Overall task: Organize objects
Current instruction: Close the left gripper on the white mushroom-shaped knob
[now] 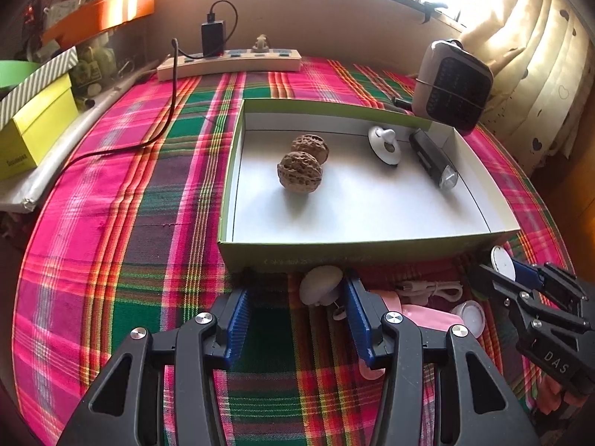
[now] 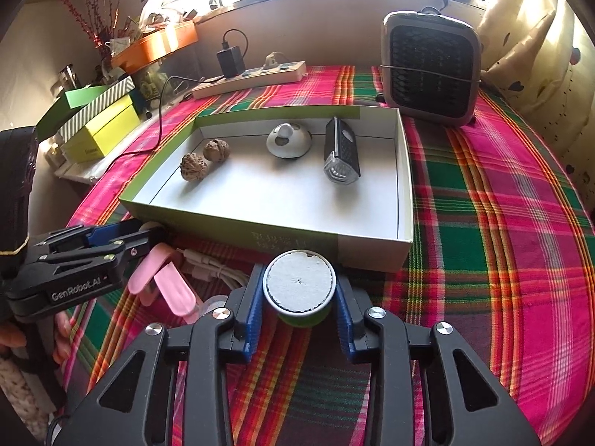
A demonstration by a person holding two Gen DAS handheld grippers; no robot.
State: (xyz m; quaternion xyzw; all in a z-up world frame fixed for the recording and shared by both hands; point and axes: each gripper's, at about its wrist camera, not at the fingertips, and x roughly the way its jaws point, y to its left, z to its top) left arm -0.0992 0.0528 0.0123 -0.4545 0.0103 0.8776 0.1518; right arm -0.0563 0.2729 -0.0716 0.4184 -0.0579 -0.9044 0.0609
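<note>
A shallow green-sided box [image 1: 372, 251] [image 2: 405, 186] on the plaid cloth holds two walnuts [image 1: 299, 171] [image 2: 193, 167], a white suction hook [image 1: 385, 145] [image 2: 289, 140] and a black flashlight [image 1: 433, 159] [image 2: 341, 152]. My right gripper [image 2: 299, 293] is shut on a small round green container with a white lid [image 2: 299, 284], just before the box's near wall; it shows in the left wrist view [image 1: 502, 262]. My left gripper [image 1: 297, 310] is open and empty above the cloth. A white mushroom-shaped hook [image 1: 319, 284] lies by its right finger.
A pink clip [image 2: 167, 282] [image 1: 427, 314], a white cable [image 1: 433, 290] [image 2: 219, 269] and a small clear jar [image 1: 470, 316] lie in front of the box. A power strip [image 1: 230, 61], a small fan heater [image 2: 431, 70] and yellow boxes [image 1: 33, 126] stand around the table's edges.
</note>
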